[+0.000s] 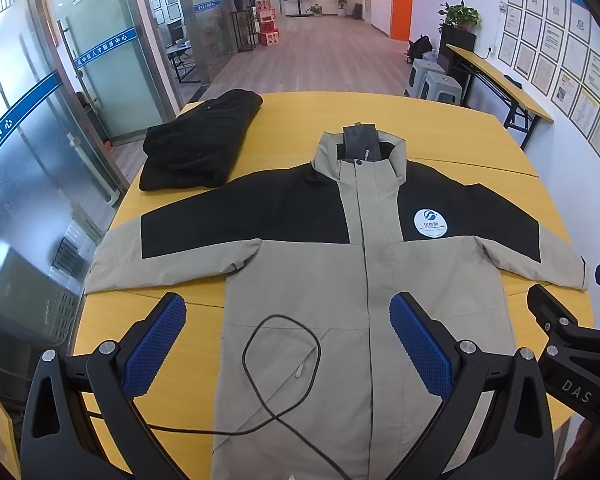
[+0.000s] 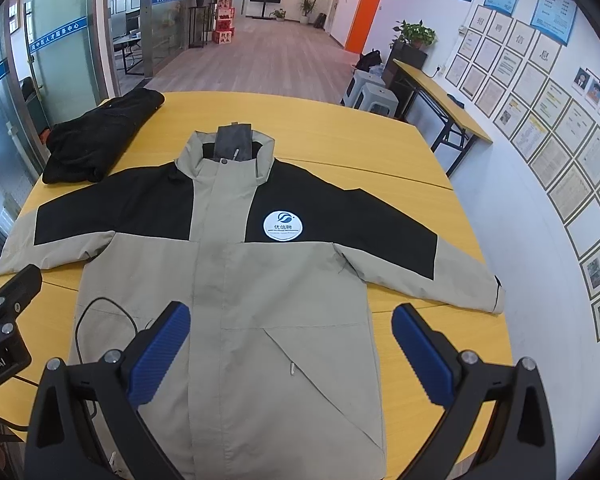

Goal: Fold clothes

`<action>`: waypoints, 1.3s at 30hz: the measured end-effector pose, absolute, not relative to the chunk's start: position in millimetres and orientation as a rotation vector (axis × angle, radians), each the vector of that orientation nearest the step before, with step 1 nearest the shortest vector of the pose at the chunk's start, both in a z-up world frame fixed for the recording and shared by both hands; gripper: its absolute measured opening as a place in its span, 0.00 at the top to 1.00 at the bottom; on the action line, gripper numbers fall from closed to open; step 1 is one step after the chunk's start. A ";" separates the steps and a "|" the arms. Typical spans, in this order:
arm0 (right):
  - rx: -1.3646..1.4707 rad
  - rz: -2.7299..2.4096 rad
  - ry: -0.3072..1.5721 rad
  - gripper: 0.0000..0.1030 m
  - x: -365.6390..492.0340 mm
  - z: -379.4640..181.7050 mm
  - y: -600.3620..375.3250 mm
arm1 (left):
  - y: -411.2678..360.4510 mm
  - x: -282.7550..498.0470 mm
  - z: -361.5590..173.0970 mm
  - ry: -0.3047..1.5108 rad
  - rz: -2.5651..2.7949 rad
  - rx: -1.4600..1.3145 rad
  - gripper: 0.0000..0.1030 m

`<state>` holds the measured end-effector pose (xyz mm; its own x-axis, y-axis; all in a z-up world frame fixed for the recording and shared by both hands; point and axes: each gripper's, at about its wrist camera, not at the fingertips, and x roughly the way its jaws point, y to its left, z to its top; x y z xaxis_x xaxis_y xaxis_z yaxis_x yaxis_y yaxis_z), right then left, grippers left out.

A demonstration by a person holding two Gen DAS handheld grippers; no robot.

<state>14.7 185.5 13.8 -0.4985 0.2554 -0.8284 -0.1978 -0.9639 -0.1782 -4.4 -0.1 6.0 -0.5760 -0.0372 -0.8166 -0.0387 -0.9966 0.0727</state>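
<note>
A beige and black jacket (image 1: 340, 280) (image 2: 236, 280) lies flat and face up on the yellow table (image 1: 460, 140) (image 2: 340, 132), sleeves spread to both sides, collar at the far end. My left gripper (image 1: 288, 308) hovers open above the lower left part of the jacket, holding nothing. Over the lower right part, my right gripper (image 2: 290, 316) is open too, with nothing between its blue pads (image 2: 420, 356). A thin black cable (image 1: 284, 360) (image 2: 108, 312) lies looped on the jacket's lower left front.
A folded black garment (image 1: 200, 144) (image 2: 100, 132) sits at the table's far left corner. Glass walls (image 1: 40, 120) stand on the left. A narrow side table (image 2: 440, 96) and grey stools (image 2: 372, 92) stand at the right wall.
</note>
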 end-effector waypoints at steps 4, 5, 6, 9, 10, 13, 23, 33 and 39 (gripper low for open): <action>-1.408 2.508 -0.087 0.00 17.6 10.8 187.9 | 5.4 -3.2 4.5 0.146 2.780 -1.445 0.00; -1.410 2.508 -0.088 0.00 18.4 10.1 188.7 | 6.9 -3.2 4.1 0.147 2.778 -1.447 0.00; -1.412 2.507 -0.088 0.00 19.4 9.6 190.0 | 8.9 -3.4 3.7 0.145 2.776 -1.450 0.00; -1.424 2.498 -0.071 0.00 22.9 6.3 197.3 | 17.3 -3.8 0.5 0.152 2.761 -1.461 0.00; -1.425 2.494 -0.054 0.00 24.3 5.4 201.2 | 20.4 -4.2 -0.8 0.158 2.756 -1.467 0.00; -1.422 2.507 0.003 0.00 28.8 2.5 214.2 | 32.3 -4.7 -6.0 0.158 2.728 -1.465 0.00; -1.278 2.445 0.661 0.00 94.1 -77.7 418.7 | 106.3 -37.1 -49.1 0.252 2.512 -1.287 0.00; -0.782 2.163 1.430 0.00 136.6 -207.6 670.3 | 254.3 -136.5 -128.9 0.399 2.360 -1.138 0.00; -0.631 2.017 1.490 0.02 135.2 -244.6 743.3 | 364.4 -200.3 -171.0 0.562 2.223 -1.014 0.00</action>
